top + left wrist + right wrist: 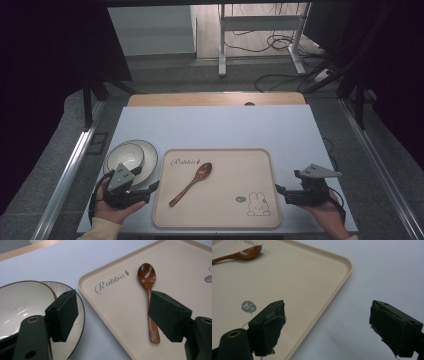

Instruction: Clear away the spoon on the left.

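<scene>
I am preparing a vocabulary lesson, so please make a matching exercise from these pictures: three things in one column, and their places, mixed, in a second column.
Things:
1. brown wooden spoon
2. white ceramic bowl with dark rim
3. printed rabbit drawing

Places:
A. on the white table, left of the tray
B. near corner of the beige rectangular tray, on the right
C. lying diagonally on the tray's left half

Pairs: 1-C, 2-A, 3-B

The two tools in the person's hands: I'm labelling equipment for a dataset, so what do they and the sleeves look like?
Both are black. The left tool and the right tool each carry a grey three-cornered plate on top and end in two blocky black jaws with dark padding; on the right tool that padding looks frayed. Brass-coloured rivets show near the jaw bases. A black cable loops from each. The left sleeve is pale cream.
</scene>
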